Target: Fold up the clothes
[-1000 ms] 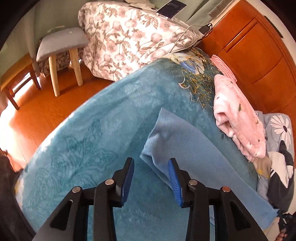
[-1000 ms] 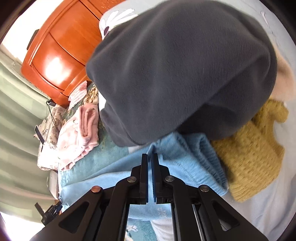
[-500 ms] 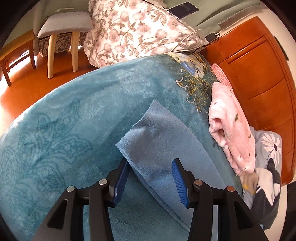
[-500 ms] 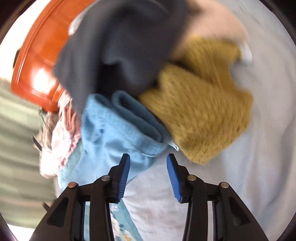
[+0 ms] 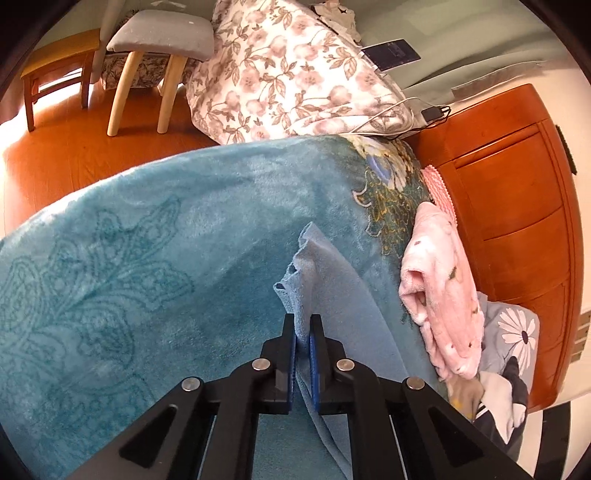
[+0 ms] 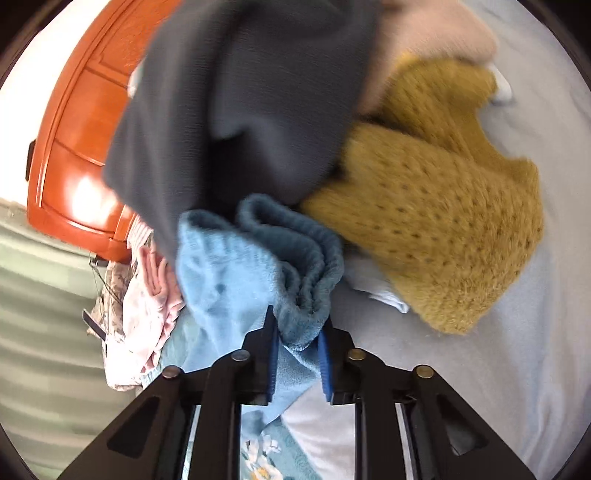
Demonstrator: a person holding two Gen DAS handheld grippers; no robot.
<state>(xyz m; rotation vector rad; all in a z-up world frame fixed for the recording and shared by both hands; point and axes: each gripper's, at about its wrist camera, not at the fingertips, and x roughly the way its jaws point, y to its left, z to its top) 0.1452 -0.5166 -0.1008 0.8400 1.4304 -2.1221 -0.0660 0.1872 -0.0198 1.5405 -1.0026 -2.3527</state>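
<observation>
Light blue fleece garment (image 5: pixel 343 295) stretches across the teal blanket (image 5: pixel 147 258), its long axis running between your two hands. Your left gripper (image 5: pixel 303 339) has just closed, pinching one end; your right gripper (image 6: pixel 297 347) has been closing around the bunched opposite end.

Stool (image 5: pixel 162 33) behind bed (image 5: pixel 147 258), pillow (image 5: pixel 288 74) at its far edge, cabinet (image 5: pixel 517 203) to rt.

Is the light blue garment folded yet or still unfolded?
Unfolded. The blue garment trails loosely across the blanket, one end pinched in the left gripper, its bunched cuff in the right gripper.
</observation>
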